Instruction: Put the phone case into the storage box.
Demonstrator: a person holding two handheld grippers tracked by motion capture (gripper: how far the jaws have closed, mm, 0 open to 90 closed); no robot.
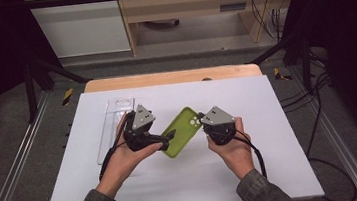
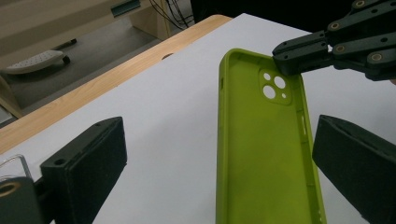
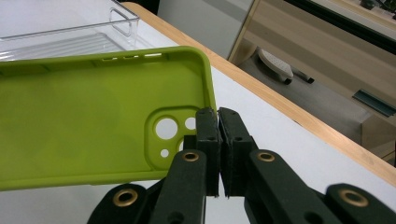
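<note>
Green phone case (image 1: 181,131) is held above the white tabletop (image 1: 269,121), near its middle, between the two tools, with its hollow inner side facing up and the camera cut-out toward the far right end. The right tool (image 1: 202,123) is clamped on the case: in the right gripper view its jaws are seen pressed together on the thin side wall of the case (image 3: 93,126) just beside the camera cut-out, and in the left gripper view the same tool (image 2: 289,58) is seen gripping the rim at that corner. The left tool (image 1: 169,137) is placed at the near end of the case, and its jaws are spread wide apart; in the left gripper view the case (image 2: 266,154) is seen running between them, closer to one jaw, though contact with that jaw cannot be made out for certain. A clear plastic tray (image 1: 114,127) lies flat on the tabletop to the left of the left hand (image 1: 122,159), and its corner is seen behind the case in the right gripper view (image 3: 70,32). A wooden edge (image 1: 171,77) is seen along the far side of the tabletop.
</note>
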